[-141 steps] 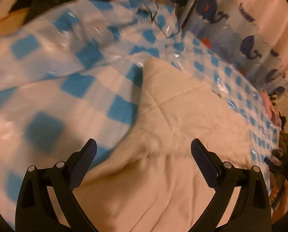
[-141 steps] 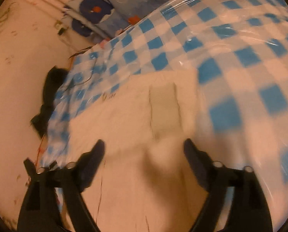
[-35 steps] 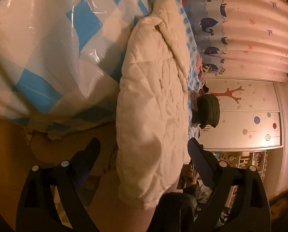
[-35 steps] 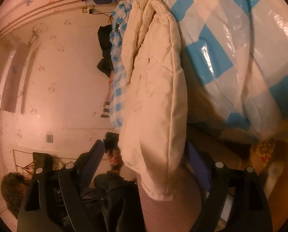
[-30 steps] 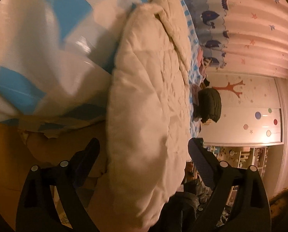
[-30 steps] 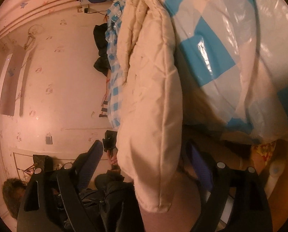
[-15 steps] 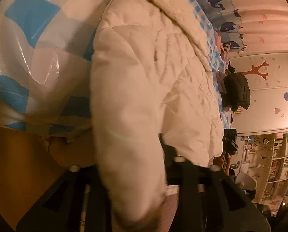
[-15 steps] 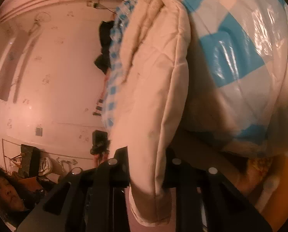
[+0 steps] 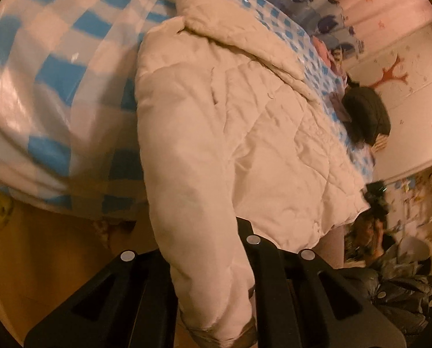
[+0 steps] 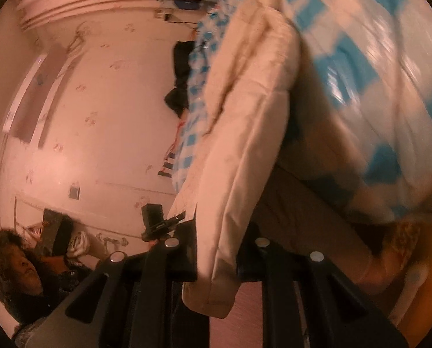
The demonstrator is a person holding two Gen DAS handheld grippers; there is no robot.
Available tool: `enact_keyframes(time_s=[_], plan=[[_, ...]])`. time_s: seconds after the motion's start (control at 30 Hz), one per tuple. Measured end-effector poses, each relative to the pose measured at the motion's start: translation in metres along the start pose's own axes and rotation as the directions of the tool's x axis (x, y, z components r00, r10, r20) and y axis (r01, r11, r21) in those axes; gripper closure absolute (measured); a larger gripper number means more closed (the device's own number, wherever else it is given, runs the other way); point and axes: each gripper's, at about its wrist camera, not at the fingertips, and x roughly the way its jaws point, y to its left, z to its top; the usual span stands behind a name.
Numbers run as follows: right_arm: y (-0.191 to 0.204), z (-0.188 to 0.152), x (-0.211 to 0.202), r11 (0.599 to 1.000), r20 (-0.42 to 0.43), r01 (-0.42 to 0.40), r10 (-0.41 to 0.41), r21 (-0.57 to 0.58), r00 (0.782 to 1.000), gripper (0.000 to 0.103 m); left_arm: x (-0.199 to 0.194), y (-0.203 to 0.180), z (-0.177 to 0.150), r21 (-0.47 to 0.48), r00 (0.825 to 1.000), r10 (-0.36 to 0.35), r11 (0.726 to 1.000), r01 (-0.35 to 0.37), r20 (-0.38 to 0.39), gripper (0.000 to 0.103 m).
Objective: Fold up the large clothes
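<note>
1 cream quilted jacket [image 9: 244, 133], 1 blue-check plastic sheet [image 9: 56, 72], 2 tongs [image 9: 207, 264] [image 10: 216, 249], 1 dark garment [image 9: 366, 116].

A cream-white quilted jacket [image 9: 244, 133] lies on a glossy sheet [image 9: 56, 66] checked in bright blue and white. Both grippers are black, the left gripper [image 9: 213, 261] and the right gripper [image 10: 218, 258] alike, with small silver bolt heads. A curtain [image 9: 317, 8] shows dark blue whales on pale blue above pink pleats. The wall [image 9: 404, 58] is pinkish white with a red tree motif. A dark, near-black garment [image 9: 366, 113] lies on the sheet.
</note>
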Motion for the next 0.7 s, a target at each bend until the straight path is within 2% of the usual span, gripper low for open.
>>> enact_keyframes(time_s=[0.07,0.1,0.13,0.2,0.27,0.33,0.43,0.5,0.6,0.7], plan=[[-0.015,-0.003,0.003,0.999,-0.015,0.019,-0.018,0.05,1.0,0.074,0.006,0.012,-0.002,-0.03,0.999,-0.051,0.998,0.051,0.011,0.096],[-0.023,-0.005,0.004,0.997,-0.022,0.02,-0.019,0.081,1.0,0.058,0.007,0.017,-0.003,-0.046,0.997,-0.071,0.996,0.072,0.018,0.095],[-0.026,-0.006,0.006,0.996,-0.029,0.012,-0.009,0.091,1.0,0.052,0.008,0.022,-0.003,-0.056,0.996,-0.086,0.995,0.088,0.023,0.095],[-0.027,-0.006,0.008,0.996,-0.026,-0.001,0.003,0.085,1.0,0.052,0.007,0.026,-0.004,-0.055,0.995,-0.092,0.994,0.093,0.034,0.095],[-0.02,-0.004,0.008,0.998,-0.007,-0.016,0.016,0.058,1.0,0.053,0.006,0.024,-0.005,-0.045,0.995,-0.086,0.995,0.088,0.044,0.095],[-0.007,-0.001,0.007,0.999,0.036,-0.036,0.035,0.02,0.999,0.082,0.0,0.023,-0.003,-0.043,0.993,-0.096,0.994,0.099,0.063,0.095],[0.016,0.002,-0.001,0.996,0.12,-0.08,0.084,-0.042,0.989,0.086,-0.012,0.011,-0.001,-0.051,0.981,-0.151,0.986,0.158,0.119,0.096],[0.041,0.002,-0.004,0.988,0.154,-0.118,0.132,-0.097,0.979,0.086,-0.03,0.001,0.003,-0.032,0.962,-0.212,0.975,0.22,0.17,0.096],[0.076,0.0,-0.007,0.968,0.167,-0.177,0.206,-0.176,0.964,0.086,-0.051,-0.018,0.006,0.03,0.939,-0.273,0.962,0.272,0.209,0.096],[0.099,-0.005,-0.015,0.94,0.177,-0.254,0.297,-0.228,0.938,0.086,-0.079,-0.031,0.002,0.107,0.894,-0.368,0.93,0.353,0.255,0.096]])
